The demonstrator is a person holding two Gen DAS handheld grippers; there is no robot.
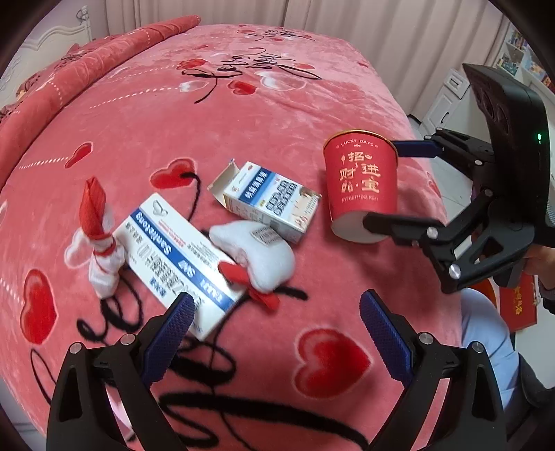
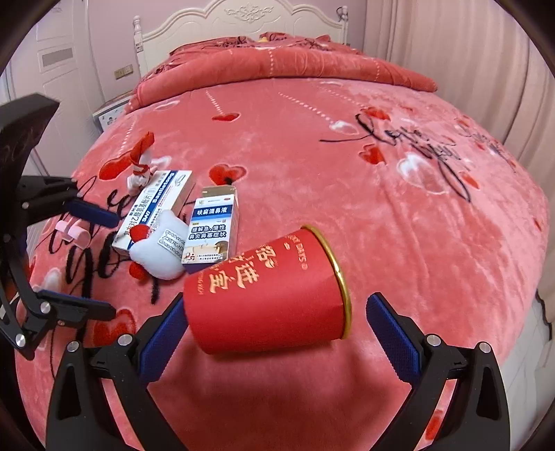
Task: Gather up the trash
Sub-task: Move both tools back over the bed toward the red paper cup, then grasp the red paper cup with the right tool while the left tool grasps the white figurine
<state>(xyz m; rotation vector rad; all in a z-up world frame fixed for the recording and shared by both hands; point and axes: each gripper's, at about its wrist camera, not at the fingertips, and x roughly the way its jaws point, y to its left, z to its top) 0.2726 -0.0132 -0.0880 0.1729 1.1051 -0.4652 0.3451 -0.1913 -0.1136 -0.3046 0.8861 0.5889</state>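
Red paper cup (image 2: 267,291) sits between the right gripper (image 2: 274,333) fingers, which are spread wide. One pad touches its base; the rim-side pad is clear, so I don't count it as gripped. Likely light with thin walls that crush easily, so clamp gently across the body, not the rim. Left gripper (image 1: 277,333) fingers are also apart and empty, over the big blue-white box (image 1: 180,256) on the bed (image 1: 242,114).

Left view shows the cup upright, off the blanket. Right view shows the headboard (image 2: 242,20) and a pink clip (image 2: 74,234).

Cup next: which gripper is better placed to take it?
Right. The right gripper already straddles the red cup, jaws open on both sides of it. The left gripper hovers open over the large box, away from the cup.
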